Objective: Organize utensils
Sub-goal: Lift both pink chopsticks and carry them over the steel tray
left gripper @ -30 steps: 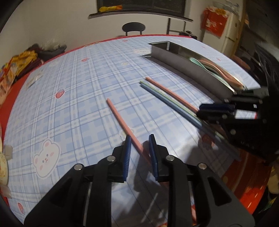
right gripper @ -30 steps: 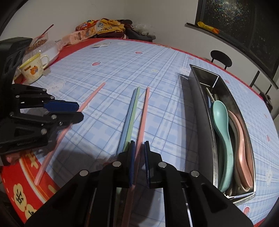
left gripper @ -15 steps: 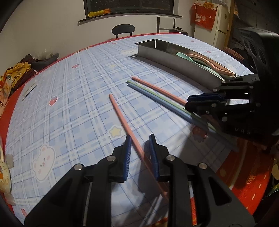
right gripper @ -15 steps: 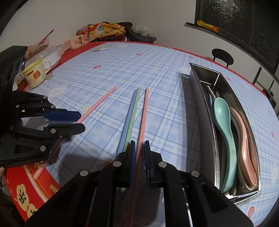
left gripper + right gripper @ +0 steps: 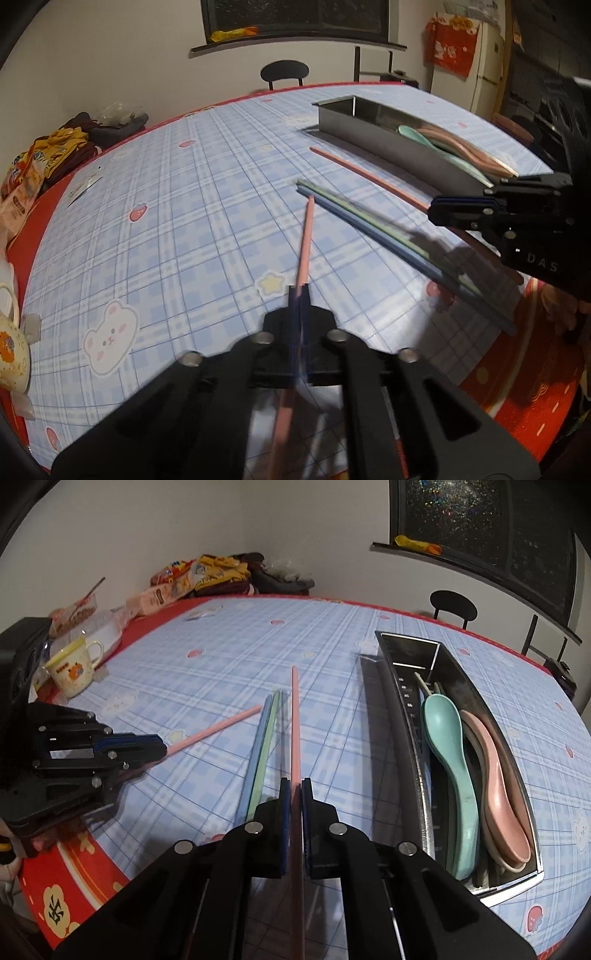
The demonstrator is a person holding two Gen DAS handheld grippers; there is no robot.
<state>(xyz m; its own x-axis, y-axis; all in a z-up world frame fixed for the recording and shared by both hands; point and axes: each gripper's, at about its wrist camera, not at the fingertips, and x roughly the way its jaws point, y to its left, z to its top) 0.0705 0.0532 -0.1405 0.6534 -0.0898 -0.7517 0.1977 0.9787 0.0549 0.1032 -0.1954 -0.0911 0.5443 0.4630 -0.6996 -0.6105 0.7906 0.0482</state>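
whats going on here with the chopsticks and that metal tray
A person is tidying utensils with a handheld gripper in each hand. The left gripper is shut on one pink chopstick, and the right gripper is shut on the other pink chopstick. A green chopstick and a blue chopstick lie side by side on the checked tablecloth. The metal tray to the right already holds teal and pink spoons.
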